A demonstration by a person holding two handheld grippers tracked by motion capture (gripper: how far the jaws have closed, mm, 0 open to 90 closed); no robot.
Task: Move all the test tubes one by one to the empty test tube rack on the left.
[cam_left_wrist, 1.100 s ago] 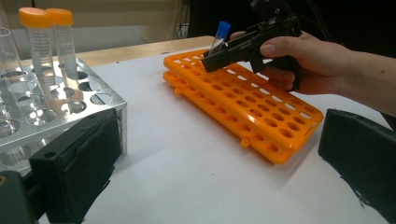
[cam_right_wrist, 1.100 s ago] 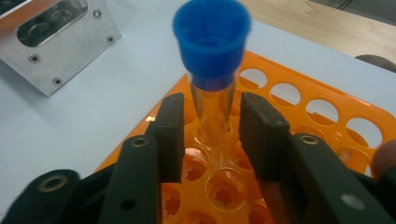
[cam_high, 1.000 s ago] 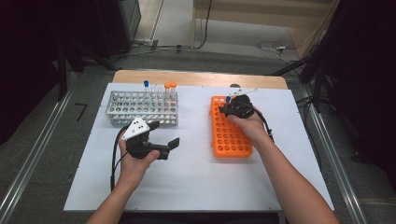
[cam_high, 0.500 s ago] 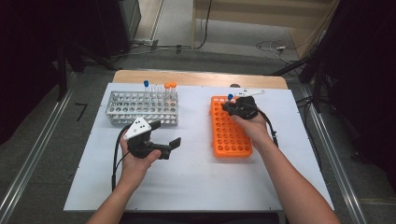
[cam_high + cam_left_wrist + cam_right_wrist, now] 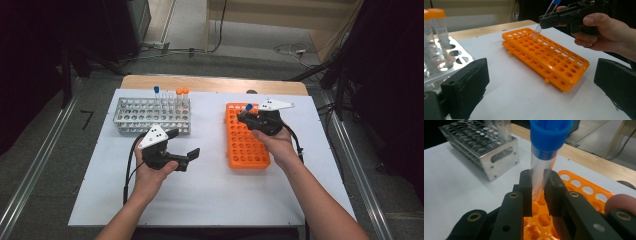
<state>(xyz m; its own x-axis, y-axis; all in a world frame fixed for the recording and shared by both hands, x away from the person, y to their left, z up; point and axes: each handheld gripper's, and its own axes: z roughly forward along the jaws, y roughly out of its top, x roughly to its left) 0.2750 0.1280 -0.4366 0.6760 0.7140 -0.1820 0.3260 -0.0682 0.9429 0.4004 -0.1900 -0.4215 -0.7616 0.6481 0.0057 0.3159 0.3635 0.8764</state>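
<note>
The right gripper (image 5: 246, 116) is clamping a clear plastic tube with a blue screw cap (image 5: 248, 107), its two black jaws pressing on the tube's wall just below the cap. In the right gripper view the jaws are standing narrow, with only the tube (image 5: 544, 162) between them, and the tube is leaning a little rather than standing straight. Its tapered lower end is hanging just above the holes at the far end of the flat orange plastic rack (image 5: 245, 140); from the left gripper view the tip (image 5: 535, 33) appears close over the rack (image 5: 549, 60), though whether it is touching the rim of a hole cannot be told. The person's right hand (image 5: 272, 137) is wrapping the gripper's body over the rack's far half.

The left gripper (image 5: 185, 150) is resting in the person's left hand on the white worktop (image 5: 210, 195), to the left of the orange rack and well apart from it. Its jaws are standing wide, with nothing between them; in the left gripper view bare worktop is lying between them.

Farther left of the orange rack, a silver metal rack with round holes (image 5: 150, 115) is holding another blue-capped tube (image 5: 156, 92) and two orange-capped tubes (image 5: 182, 95), all upright along its far side.
</note>
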